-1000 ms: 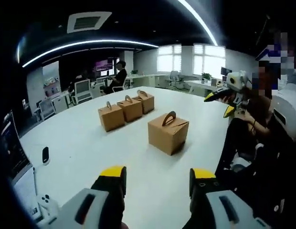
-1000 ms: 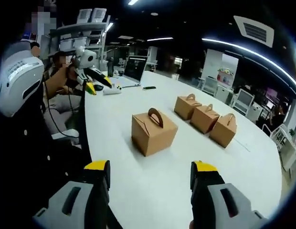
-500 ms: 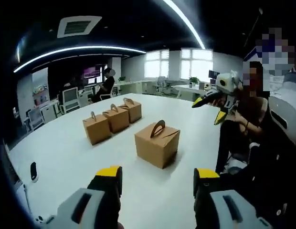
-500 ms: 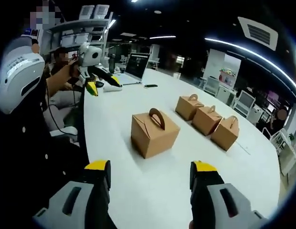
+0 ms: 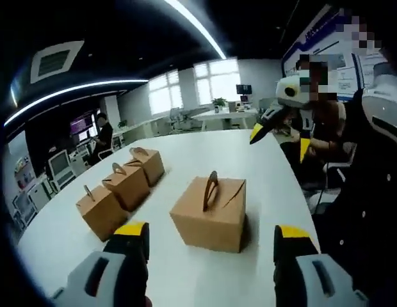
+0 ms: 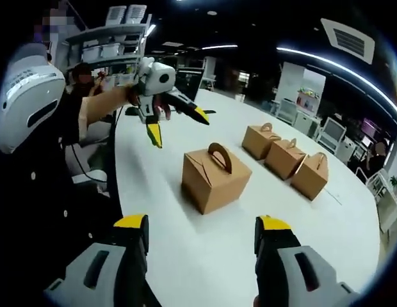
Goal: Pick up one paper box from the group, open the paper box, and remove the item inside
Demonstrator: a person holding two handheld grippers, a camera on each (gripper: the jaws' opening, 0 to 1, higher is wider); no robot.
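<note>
A brown paper box with a carry handle (image 5: pixel 210 214) (image 6: pixel 214 182) stands alone on the white table (image 6: pixel 326 243), closed. Three smaller matching boxes sit in a row behind it (image 5: pixel 126 184) (image 6: pixel 287 157). My left gripper (image 5: pixel 211 235) is open, its yellow-tipped jaws framing the near box from just short of it. In the right gripper view the left gripper (image 6: pixel 178 128) hangs above the table left of the box, jaws spread. My right gripper (image 6: pixel 202 225) is open, a little short of the box, and it also shows at the right (image 5: pixel 280 142), held in a hand.
The person in dark clothes (image 6: pixel 51 192) sits at the table's edge, close to both grippers. Shelves with white bins (image 6: pixel 115 25) stand behind. Office chairs (image 6: pixel 330 134) and desks lie beyond the far side, where another person sits (image 5: pixel 102 131).
The left gripper has swung out over the table and closer to the single box, which now looms larger in its view. The right gripper has barely moved. The boxes stay put.
</note>
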